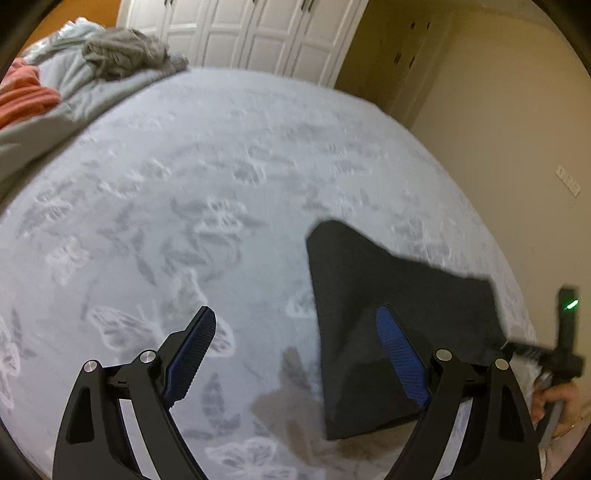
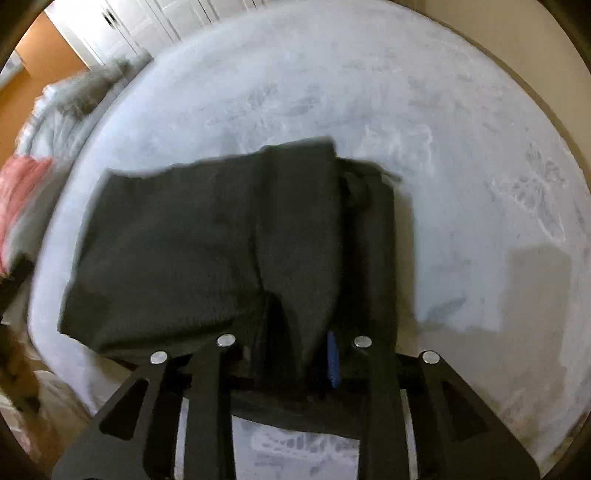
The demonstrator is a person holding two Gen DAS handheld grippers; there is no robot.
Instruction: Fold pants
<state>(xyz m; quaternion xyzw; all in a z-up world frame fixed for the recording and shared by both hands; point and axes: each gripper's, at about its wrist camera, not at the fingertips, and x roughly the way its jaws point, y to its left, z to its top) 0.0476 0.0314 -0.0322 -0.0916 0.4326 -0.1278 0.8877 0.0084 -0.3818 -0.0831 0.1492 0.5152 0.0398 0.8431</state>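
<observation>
Left wrist view, nearest: the left gripper (image 1: 295, 354) has its two blue-padded fingers (image 1: 192, 354) spread wide with nothing between them, held above the bed (image 1: 221, 155). The right-hand finger overlaps the dark pants (image 1: 388, 295) in the picture; whether it touches the cloth cannot be told.

Right wrist view, nearest: the right gripper (image 2: 295, 354) has its fingers drawn close together on a near edge of the pants (image 2: 207, 240), which bunch up between them so that only a sliver of one blue pad (image 2: 333, 360) shows. From this pinch the cloth spreads forward and to the left as a broad, partly folded panel, with a narrower layer lying beside it on the right.

Middle distance: in the left wrist view the pants lie at the lower right part of the bed, one corner pointing toward the bed's centre. At the right edge the right gripper's body (image 1: 565, 332) shows a green light, with the person's hand (image 1: 557, 406) below it. The pale bedspread carries a butterfly pattern.

Far: a grey crumpled garment (image 1: 125, 51) and an orange-pink cloth (image 1: 26, 96) rest on heaped bedding at the upper left. Behind stand white panelled wardrobe doors (image 1: 240, 29) and a beige wall (image 1: 498, 110).
</observation>
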